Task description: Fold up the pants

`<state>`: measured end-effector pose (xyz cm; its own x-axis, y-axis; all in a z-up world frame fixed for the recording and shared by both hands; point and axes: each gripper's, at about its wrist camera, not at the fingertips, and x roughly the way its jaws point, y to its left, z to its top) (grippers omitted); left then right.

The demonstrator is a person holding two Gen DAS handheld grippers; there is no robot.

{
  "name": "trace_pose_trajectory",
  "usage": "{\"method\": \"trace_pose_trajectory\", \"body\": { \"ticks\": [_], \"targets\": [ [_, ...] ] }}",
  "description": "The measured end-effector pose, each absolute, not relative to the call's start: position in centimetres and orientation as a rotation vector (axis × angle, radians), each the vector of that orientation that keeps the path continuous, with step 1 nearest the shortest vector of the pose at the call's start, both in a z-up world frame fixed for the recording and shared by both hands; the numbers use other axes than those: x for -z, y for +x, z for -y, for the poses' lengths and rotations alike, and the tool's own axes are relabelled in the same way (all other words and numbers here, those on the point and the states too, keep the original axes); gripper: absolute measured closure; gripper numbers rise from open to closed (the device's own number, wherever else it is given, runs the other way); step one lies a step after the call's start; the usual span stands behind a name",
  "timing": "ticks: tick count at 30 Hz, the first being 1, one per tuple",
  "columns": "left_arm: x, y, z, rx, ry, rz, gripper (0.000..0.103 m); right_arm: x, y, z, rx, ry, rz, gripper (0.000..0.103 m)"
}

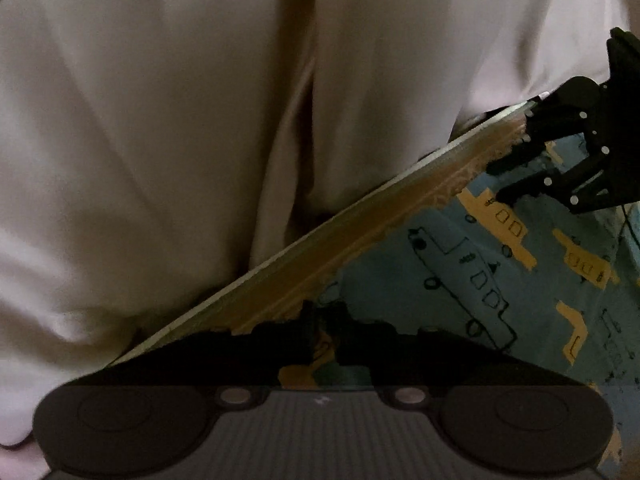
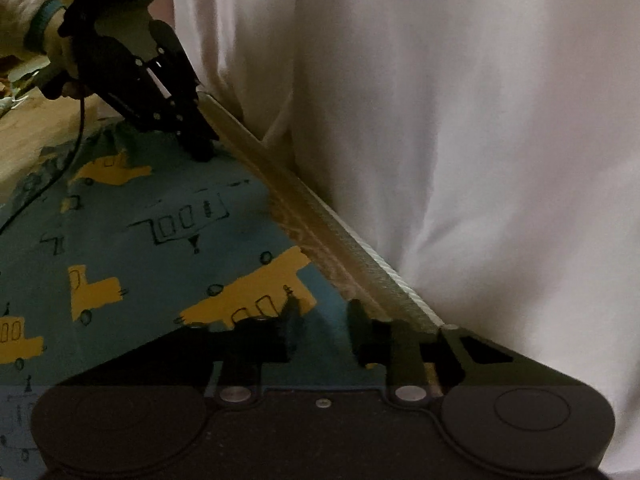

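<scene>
The pants point(image 1: 500, 280) are blue cloth printed with yellow trucks, and they lie flat with their top hem along a tan, lace-edged band point(image 1: 360, 232) that runs diagonally through both views. Beyond that band hangs a wide pale sheet point(image 1: 160, 120) in soft folds, filling most of each picture.

Your left gripper point(image 1: 320, 328) sits low at the hem, its fingers point(image 1: 292, 332) drawn close together with a small bit of the blue and yellow cloth showing between them; whether they actually pinch it you cannot tell from here. From the right wrist view, that same gripper point(image 2: 200, 148) presses its tips down onto the pants just beside the band, with your sleeved hand point(image 2: 60, 56) behind it.

Your right gripper point(image 2: 324, 328) rests on the pants near the band, its fingers point(image 2: 290, 320) parted with blue cloth visible in the gap.
</scene>
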<state>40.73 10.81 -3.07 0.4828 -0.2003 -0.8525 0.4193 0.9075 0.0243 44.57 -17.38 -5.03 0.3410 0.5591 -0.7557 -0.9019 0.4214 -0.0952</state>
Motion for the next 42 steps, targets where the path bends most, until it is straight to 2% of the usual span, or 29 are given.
{"method": "trace_pose_trajectory", "body": {
  "ticks": [1, 2, 6, 14, 20, 22, 23, 24, 26, 35, 39, 42],
  "targets": [
    [3.0, 40.7, -10.8, 0.371, 0.239, -0.991, 0.097, 5.0, 44.4, 17.4, -1.006, -0.566, -0.700, 0.095],
    [2.8, 40.5, -10.8, 0.361, 0.233, -0.977, 0.099, 5.1, 44.3, 17.4, -0.990, -0.572, -0.690, 0.103],
    [2.2, 40.1, -10.9, 0.292, 0.235, -0.905, 0.100, 4.8, 44.1, 16.9, -0.933, -0.578, -0.670, 0.103],
    [-0.3, 40.1, -11.7, 0.122, 0.253, -0.738, 0.100, 2.0, 46.1, 15.1, -0.749, -0.568, -0.502, 0.103],
    [1.5, 41.4, -11.3, 0.098, 0.284, -0.778, 0.099, 3.2, 47.4, 12.6, -0.704, -0.632, -0.515, 0.103],
    [1.8, 41.6, -11.6, 0.113, 0.281, -0.782, 0.089, 3.5, 47.5, 12.5, -0.703, -0.634, -0.522, 0.103],
    [1.7, 41.5, -12.1, 0.121, 0.271, -0.777, 0.075, 3.7, 47.5, 12.5, -0.702, -0.634, -0.521, 0.103],
    [1.4, 41.3, -12.8, 0.129, 0.258, -0.771, 0.052, 3.7, 47.6, 12.5, -0.703, -0.632, -0.521, 0.103],
    [0.9, 40.7, -13.7, 0.127, 0.225, -0.735, 0.039, 3.6, 47.7, 12.7, -0.705, -0.628, -0.523, 0.103],
    [1.0, 38.5, -19.1, 0.240, 0.140, -0.766, 0.038, 3.3, 47.1, 12.8, -0.709, -0.633, -0.506, 0.103],
    [1.6, 38.5, -20.1, 0.267, 0.043, -0.776, 0.030, 3.1, 46.1, 13.8, -0.708, -0.647, -0.515, 0.103],
    [1.3, 38.9, -20.7, 0.277, -0.017, -0.763, 0.030, 3.4, 45.4, 14.8, -0.705, -0.664, -0.550, 0.103]
  ]
}}
